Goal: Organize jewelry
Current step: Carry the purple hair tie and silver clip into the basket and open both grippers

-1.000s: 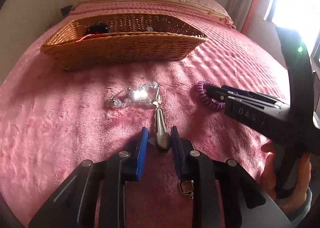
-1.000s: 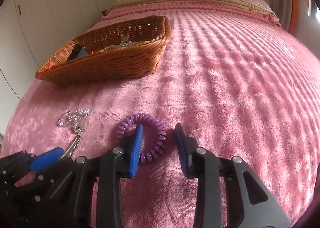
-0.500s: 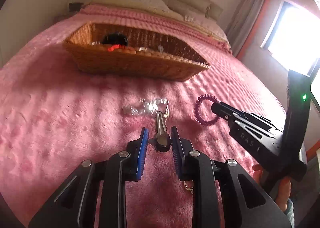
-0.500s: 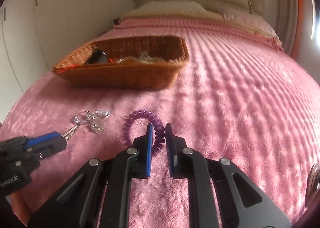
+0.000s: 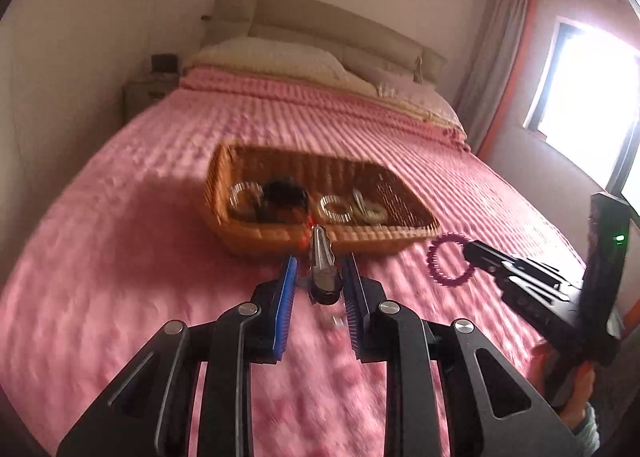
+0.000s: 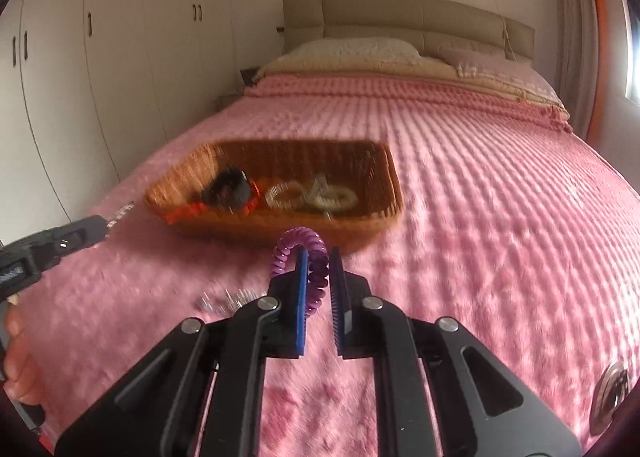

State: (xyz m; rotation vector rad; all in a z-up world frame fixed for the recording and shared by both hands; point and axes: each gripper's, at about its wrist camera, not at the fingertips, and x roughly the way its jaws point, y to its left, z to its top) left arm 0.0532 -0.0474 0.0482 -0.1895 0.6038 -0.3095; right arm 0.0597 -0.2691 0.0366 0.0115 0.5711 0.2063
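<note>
Two pieces are off the bed at once. The left gripper (image 5: 318,281) is clamped on a slim silver clip (image 5: 321,263), its blue pads pinching the clip's dark butt end while the tapered metal tip points at the wicker basket (image 5: 280,241) just ahead. The right gripper (image 6: 318,281) is closed on a purple coil bracelet (image 6: 301,257), one side of the loop caught between the pads, the rest arching free above them.

From where I stand, the clip looks light, stiff and slick, so a hold low on its thicker end seems wise; a pinch on the narrow tip would likely let it squirt out. The bracelet looks springy and soft and should forgive a firm squeeze anywhere on the ring. A small glittery crystal piece (image 6: 230,300) lies on the pink blanket (image 6: 500,225) below the grippers; whether anything links it to the clip, I cannot tell.
</note>
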